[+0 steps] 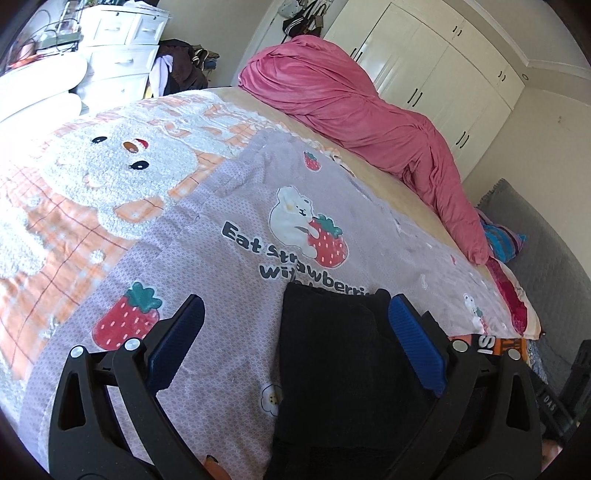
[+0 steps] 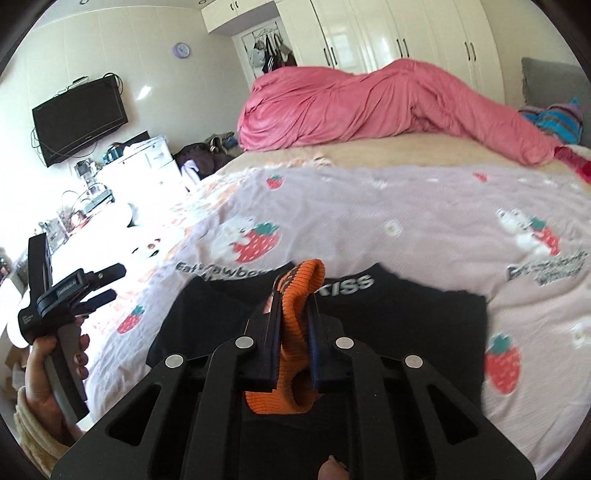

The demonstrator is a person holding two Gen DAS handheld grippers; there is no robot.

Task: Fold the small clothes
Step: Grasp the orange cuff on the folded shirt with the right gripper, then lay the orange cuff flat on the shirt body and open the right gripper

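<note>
Right gripper (image 2: 293, 314) has its jaws pressed together on the orange ribbed cuff (image 2: 295, 325) of the black garment (image 2: 406, 325); I see the knit bunched between the pads and sticking out past the tips toward 12 o'clock. That garment lies flat on the strawberry bedspread (image 2: 369, 206), its white lettered collar edge at 12 o'clock from my tips and its right edge running down at about 3 o'clock.

At 9 o'clock in the right wrist view a hand (image 2: 48, 369) holds the left gripper (image 2: 107, 284), which sits off the garment's left edge, over the bedspread. From its own camera the left gripper (image 1: 295, 325) is spread wide and pinching nothing; the black garment (image 1: 332, 369) shows between the blue pads, nearer the right one, and whether that pad touches the cloth I cannot tell.

For room, the bedspread is open from 10 to 2 o'clock beyond the garment. A heaped pink duvet (image 2: 369, 107) lines the far edge of the bed at 12 to 2 o'clock, with white wardrobes (image 2: 406, 33) behind it. The bed's left edge falls away at 9 to 10 o'clock toward a white dresser (image 2: 147, 162).
</note>
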